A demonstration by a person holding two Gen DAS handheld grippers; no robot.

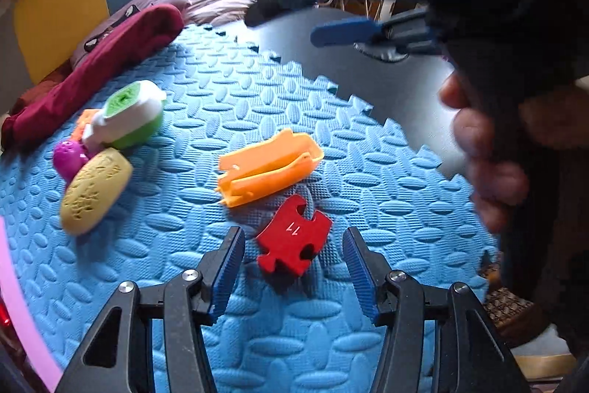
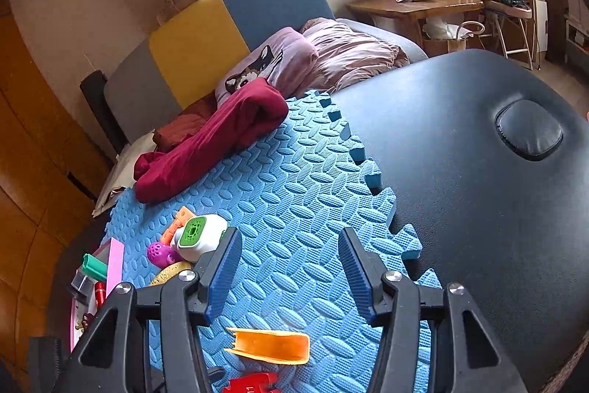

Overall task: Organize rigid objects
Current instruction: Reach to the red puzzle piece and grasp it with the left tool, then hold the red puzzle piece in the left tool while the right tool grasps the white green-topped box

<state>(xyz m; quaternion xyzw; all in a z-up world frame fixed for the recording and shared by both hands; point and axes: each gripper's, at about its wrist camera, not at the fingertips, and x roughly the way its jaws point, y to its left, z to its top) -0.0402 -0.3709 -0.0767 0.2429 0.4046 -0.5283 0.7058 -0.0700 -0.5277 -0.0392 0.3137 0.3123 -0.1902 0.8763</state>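
A black padded counter (image 2: 460, 153) carries a blue foam mat (image 2: 294, 179). On the mat, a dark red cloth (image 2: 213, 139) lies at its far edge, toys nearer.

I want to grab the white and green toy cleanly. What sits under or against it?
The white and green toy leans on an orange block and a purple perforated ball; a yellow oval piece lies beside them. What lies under it is hidden.
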